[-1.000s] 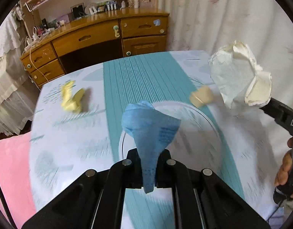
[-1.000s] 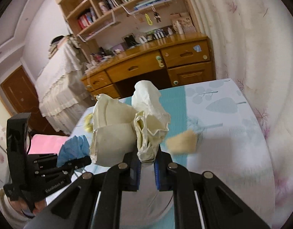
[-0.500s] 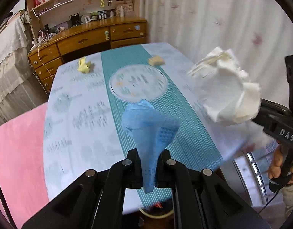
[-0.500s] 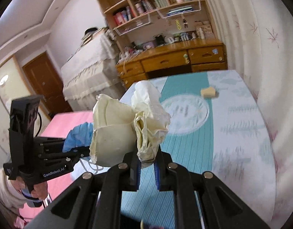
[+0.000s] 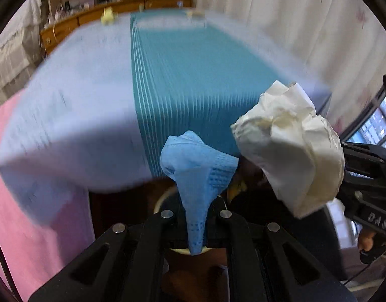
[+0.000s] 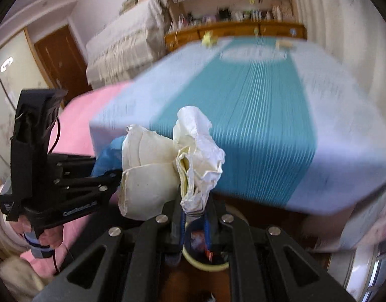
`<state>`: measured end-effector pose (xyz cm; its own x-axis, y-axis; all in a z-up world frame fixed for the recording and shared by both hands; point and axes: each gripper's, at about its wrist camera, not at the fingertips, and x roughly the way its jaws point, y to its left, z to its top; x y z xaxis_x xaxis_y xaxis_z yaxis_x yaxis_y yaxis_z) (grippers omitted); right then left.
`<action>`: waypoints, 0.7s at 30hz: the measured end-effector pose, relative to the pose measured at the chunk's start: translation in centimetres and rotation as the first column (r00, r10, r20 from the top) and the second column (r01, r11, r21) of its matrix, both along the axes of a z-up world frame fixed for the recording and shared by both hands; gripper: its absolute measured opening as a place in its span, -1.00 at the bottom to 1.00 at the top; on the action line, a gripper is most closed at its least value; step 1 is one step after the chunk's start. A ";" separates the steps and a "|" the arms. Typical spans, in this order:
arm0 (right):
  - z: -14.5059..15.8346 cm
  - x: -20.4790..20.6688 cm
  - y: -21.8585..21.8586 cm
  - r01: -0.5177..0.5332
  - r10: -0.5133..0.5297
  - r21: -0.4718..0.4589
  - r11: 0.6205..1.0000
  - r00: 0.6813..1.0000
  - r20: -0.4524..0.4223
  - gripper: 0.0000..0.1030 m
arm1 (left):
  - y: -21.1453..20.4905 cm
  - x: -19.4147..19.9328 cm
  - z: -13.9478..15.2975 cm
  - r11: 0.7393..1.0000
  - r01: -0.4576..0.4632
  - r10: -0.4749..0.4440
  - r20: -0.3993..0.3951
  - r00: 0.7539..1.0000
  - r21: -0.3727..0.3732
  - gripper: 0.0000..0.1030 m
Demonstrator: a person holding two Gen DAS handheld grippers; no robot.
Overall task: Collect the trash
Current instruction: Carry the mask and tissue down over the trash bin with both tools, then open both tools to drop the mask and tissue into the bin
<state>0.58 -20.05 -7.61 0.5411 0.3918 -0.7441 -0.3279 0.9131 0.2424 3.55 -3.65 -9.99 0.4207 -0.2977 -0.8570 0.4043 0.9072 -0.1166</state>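
- Left wrist view: my left gripper is clamped on a crumpled light-blue embossed paper towel, which stands up from between the black fingers and fans out above them.
- To its right, my right gripper reaches in from the right edge, pinching a crumpled cream-white paper wad; the wad sits just beside the blue towel, and I cannot tell whether the two touch.
- Beneath the blue towel, the pale rim of a round bin shows near the floor, mostly hidden by my fingers.
- Beyond lies the table with a white cloth and teal striped runner, blurred. At its far end sit a small yellow scrap on the left and a small tan scrap on the right.
- Right wrist view: my right gripper is closed on the lower tip of the cream-white paper wad, which billows up and to the left.
- On the left, my left gripper holds the blue towel, partly hidden behind the wad.
- Under my fingers the pale bin rim shows again.
- On the far table I see the yellow scrap, the tan scrap and a round clear plate between them, all blurred.
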 end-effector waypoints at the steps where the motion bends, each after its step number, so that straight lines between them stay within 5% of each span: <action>1: -1.0 -0.3 0.2 -0.004 0.004 -0.011 1.000 1.000 -0.018 -0.78 | -0.1 -0.4 -1.3 1.000 0.000 0.000 -0.023 1.000 0.002 -0.91; 9: -11.4 1.8 -0.9 0.042 -0.054 -0.049 0.998 0.965 -0.257 -0.78 | -2.0 -0.8 -9.5 0.998 0.018 -0.012 -0.099 0.995 0.055 -0.88; 21: -21.6 4.8 -1.5 0.149 -0.146 -0.024 0.988 0.901 -0.408 -0.75 | -2.1 1.9 -16.7 0.993 -0.082 0.093 -0.158 0.983 0.080 -0.87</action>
